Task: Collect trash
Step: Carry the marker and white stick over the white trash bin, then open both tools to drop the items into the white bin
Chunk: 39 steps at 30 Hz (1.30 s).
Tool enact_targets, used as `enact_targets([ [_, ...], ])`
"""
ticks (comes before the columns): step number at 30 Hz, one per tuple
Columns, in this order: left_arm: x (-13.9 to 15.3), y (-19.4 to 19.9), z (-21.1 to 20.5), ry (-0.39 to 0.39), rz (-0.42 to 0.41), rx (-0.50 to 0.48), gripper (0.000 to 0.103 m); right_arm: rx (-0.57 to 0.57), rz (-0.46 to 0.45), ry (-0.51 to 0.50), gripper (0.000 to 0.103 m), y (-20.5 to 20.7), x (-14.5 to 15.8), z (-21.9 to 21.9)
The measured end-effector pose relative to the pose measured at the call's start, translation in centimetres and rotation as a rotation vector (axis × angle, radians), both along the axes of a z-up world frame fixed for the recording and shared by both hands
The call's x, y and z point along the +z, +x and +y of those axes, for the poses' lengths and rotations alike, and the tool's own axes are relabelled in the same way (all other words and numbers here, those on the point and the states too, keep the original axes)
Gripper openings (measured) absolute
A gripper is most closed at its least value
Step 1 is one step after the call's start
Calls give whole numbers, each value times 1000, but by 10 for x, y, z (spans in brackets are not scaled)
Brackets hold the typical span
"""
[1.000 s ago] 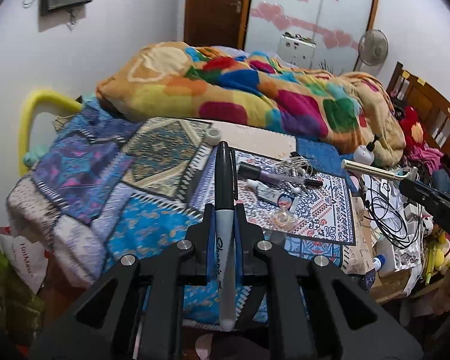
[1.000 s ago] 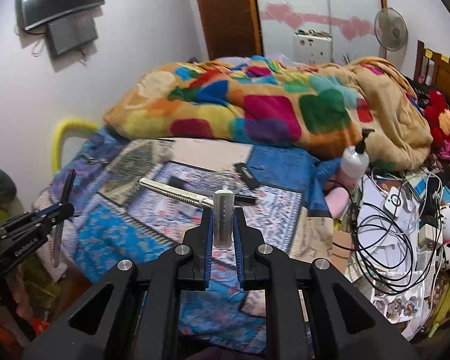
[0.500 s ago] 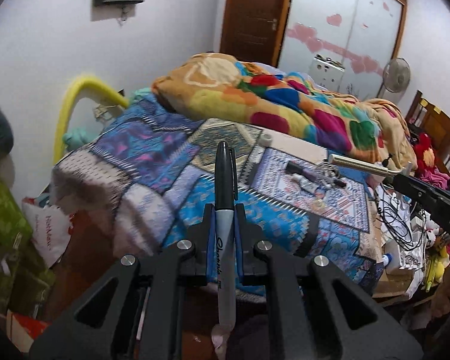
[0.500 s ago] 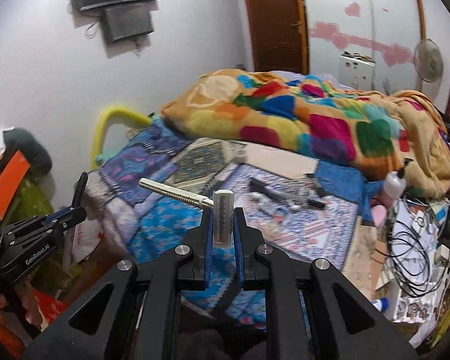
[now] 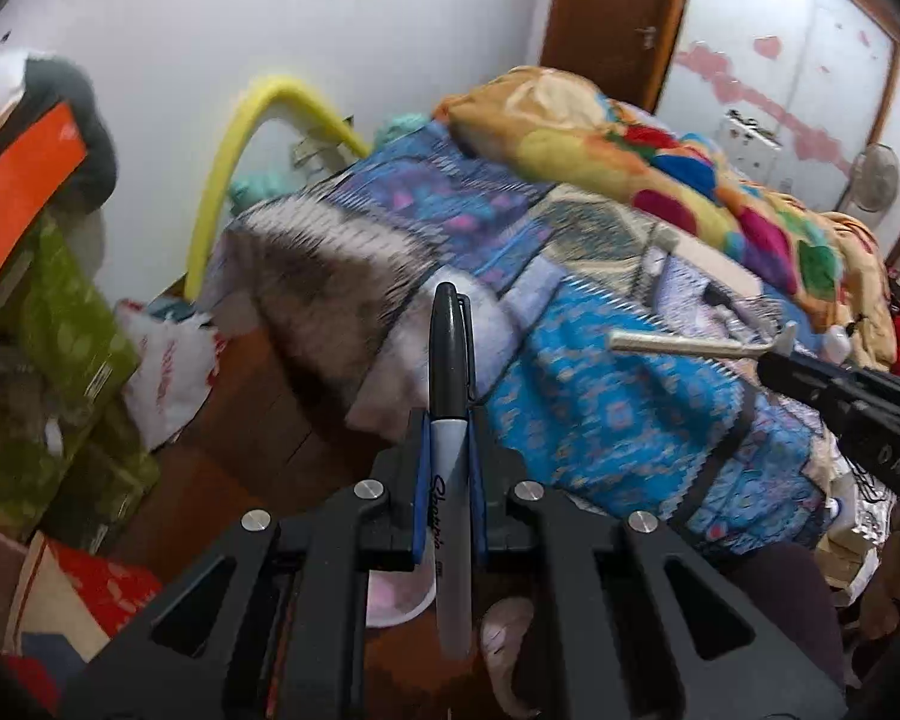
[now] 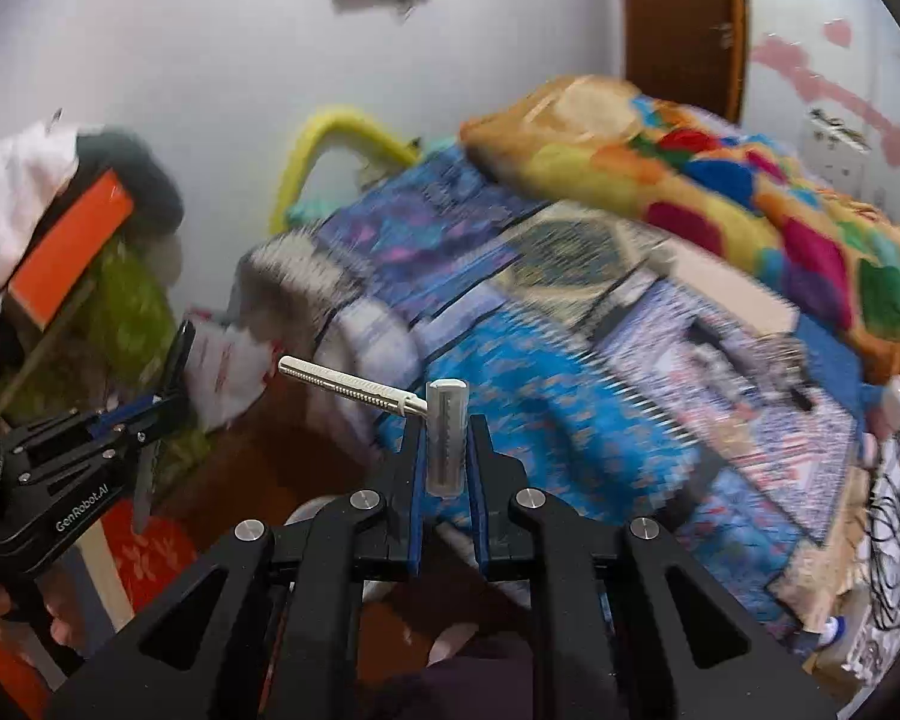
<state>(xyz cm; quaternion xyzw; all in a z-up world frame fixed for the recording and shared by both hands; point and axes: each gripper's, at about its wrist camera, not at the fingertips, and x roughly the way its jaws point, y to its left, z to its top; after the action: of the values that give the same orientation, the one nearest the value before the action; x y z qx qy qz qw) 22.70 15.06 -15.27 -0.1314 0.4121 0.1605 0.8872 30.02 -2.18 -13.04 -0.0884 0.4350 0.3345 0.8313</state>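
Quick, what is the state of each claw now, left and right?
Left claw: closed, holding a black marker.
Right claw: closed, holding a razor by its head, handle pointing to the left.

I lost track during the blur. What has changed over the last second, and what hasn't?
Both views have swung left, away from the bed toward the floor clutter beside it: the white bag and green box now show. Nothing was taken or let go. The left gripper stays shut on the marker, the right gripper on the razor.
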Motion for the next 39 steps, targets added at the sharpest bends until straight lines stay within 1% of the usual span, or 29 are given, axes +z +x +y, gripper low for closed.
enact_targets([
  [6, -40, -16, 33, -38, 75, 72, 11, 91, 95, -89, 12, -6, -49, 50],
  [10, -77, -19, 51, -83, 152, 104, 11, 158, 157, -156, 12, -12, -81, 81],
  [13, -111, -21, 62, -106, 233, 135, 11, 199, 208, -209, 12, -17, -106, 102],
  [16, -135, -20, 68, -132, 290, 152, 11, 244, 254, -264, 12, -22, -129, 121],
  [20, -166, -19, 78, -208, 348, 160, 11, 276, 305, -329, 12, -23, -158, 141],
  [22, -179, -18, 82, -236, 369, 164, 11, 279, 349, -350, 12, -22, -172, 150],
  [25, -192, -15, 87, -261, 391, 168, 11, 269, 413, -357, 12, -18, -185, 156],
  [28, -202, -11, 94, -309, 411, 168, 11, 291, 524, -315, 13, -14, -194, 161],
  [29, -205, -10, 96, -325, 425, 172, 11, 292, 550, -316, 13, -14, -197, 163],
  [30, -208, -9, 98, -329, 441, 174, 11, 290, 567, -324, 17, -14, -200, 165],
  [31, -211, -9, 100, -328, 447, 177, 12, 294, 571, -326, 26, -15, -202, 167],
  [32, -213, -10, 101, -322, 455, 178, 13, 300, 567, -329, 32, -16, -202, 169],
  [33, -214, -11, 101, -318, 458, 177, 15, 305, 546, -336, 41, -19, -200, 169],
  [34, -214, -13, 101, -316, 457, 174, 17, 315, 522, -341, 43, -22, -197, 169],
  [37, -212, -19, 101, -307, 457, 165, 19, 343, 472, -364, 43, -28, -192, 170],
  [39, -209, -22, 99, -281, 461, 163, 19, 353, 451, -368, 43, -29, -189, 170],
])
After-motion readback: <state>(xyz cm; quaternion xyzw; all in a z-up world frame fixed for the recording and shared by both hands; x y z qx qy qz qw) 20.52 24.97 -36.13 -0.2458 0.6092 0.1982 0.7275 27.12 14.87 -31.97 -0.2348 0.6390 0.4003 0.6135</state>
